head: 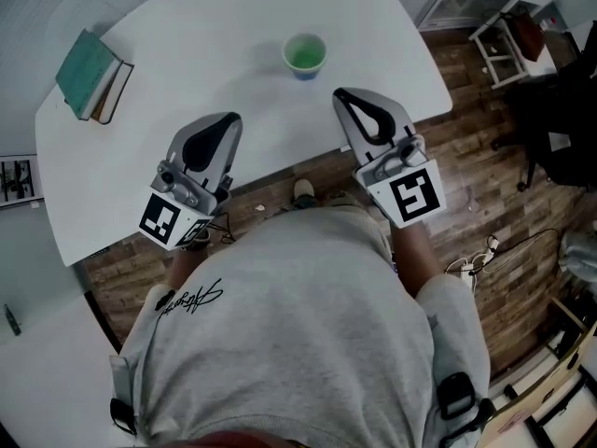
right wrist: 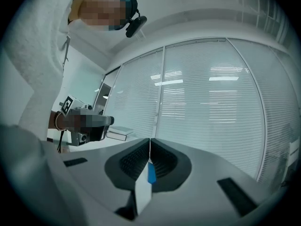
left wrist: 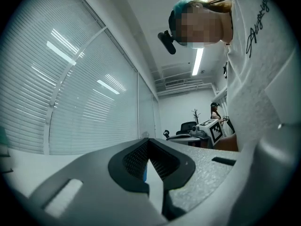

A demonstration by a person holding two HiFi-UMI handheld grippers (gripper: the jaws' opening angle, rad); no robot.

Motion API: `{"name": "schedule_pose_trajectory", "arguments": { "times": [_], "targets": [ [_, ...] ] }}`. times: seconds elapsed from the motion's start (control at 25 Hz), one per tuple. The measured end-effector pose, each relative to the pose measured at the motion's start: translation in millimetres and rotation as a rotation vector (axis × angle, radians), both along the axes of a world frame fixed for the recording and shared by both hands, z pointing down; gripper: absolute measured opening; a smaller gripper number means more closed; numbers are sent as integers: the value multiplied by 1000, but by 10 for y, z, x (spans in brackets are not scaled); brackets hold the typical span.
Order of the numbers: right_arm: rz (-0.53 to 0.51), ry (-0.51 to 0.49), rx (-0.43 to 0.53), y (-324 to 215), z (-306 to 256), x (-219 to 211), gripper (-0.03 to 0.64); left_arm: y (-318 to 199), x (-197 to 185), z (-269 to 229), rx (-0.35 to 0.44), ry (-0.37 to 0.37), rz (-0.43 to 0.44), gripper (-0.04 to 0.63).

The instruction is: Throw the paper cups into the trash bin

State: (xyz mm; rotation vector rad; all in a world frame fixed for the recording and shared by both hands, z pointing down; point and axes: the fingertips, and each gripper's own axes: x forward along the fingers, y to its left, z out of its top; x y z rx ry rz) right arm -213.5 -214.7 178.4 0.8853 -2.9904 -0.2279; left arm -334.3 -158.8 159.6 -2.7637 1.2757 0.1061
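Note:
A single paper cup, green inside with a blue outside, stands upright on the white table, beyond both grippers. My left gripper hovers over the table's near edge, left of the cup and short of it. Its jaws meet at the tips with nothing held. My right gripper is closer, just below and right of the cup, and does not touch it. Its jaws are also shut and empty. A sliver of blue shows through the slot behind each pair of tips.
Two books lie at the table's far left corner. Wooden floor lies right of the table, with a white rack, a dark chair and cables. Window blinds run behind the table.

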Motion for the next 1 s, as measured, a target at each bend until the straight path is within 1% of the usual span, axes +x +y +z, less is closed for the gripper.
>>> {"name": "schedule_pose_trajectory", "arguments": {
  "times": [0.24, 0.52, 0.56, 0.64, 0.76, 0.84, 1.0],
  "targets": [
    [-16, 44, -18, -157, 53, 185, 13, -147, 121, -21, -1, 5, -25, 0],
    [-101, 111, -46, -371, 147, 142, 18, -257, 114, -96, -1, 11, -93, 0],
    [-104, 119, -51, -403, 168, 130, 43, -268, 114, -87, -6, 10, -101, 0],
    [-112, 138, -74, -450, 236, 106, 125, -276, 121, -60, -15, 11, -113, 0],
    [-138, 163, -110, -492, 337, 41, 183, -277, 112, -28, -22, 8, -126, 0],
    [-157, 176, -131, -505, 390, -12, 257, -279, 93, -12, -27, 7, -136, 0],
    [-180, 202, -151, -548, 471, -110, 282, -271, 67, -8, -27, 10, -160, 0]
  ]
}}
